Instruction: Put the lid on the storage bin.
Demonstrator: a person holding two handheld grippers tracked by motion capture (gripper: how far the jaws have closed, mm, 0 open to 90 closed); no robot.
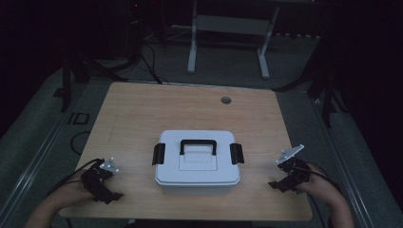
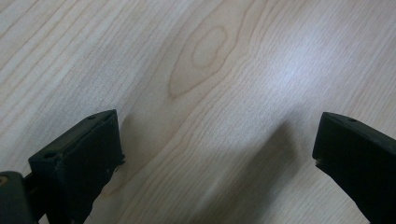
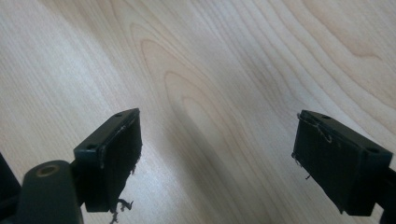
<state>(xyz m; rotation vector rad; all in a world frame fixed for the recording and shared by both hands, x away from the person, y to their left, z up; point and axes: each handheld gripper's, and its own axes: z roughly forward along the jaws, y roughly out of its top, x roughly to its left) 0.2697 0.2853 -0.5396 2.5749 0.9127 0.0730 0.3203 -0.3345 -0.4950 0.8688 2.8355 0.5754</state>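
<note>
A white plastic box with a black carry handle and black side latches sits shut in the middle of the wooden table. My left gripper rests low near the table's front left edge, apart from the box. Seen from its own camera, the left gripper is open, with bare wood between the jaws. Near the front right edge is my right gripper, also clear of the box. The right gripper stands open in its own view, over bare wood.
The table has a small round cable hole near its far edge. Beyond it stands a white desk frame on a dark floor, with cables on the floor at the back left.
</note>
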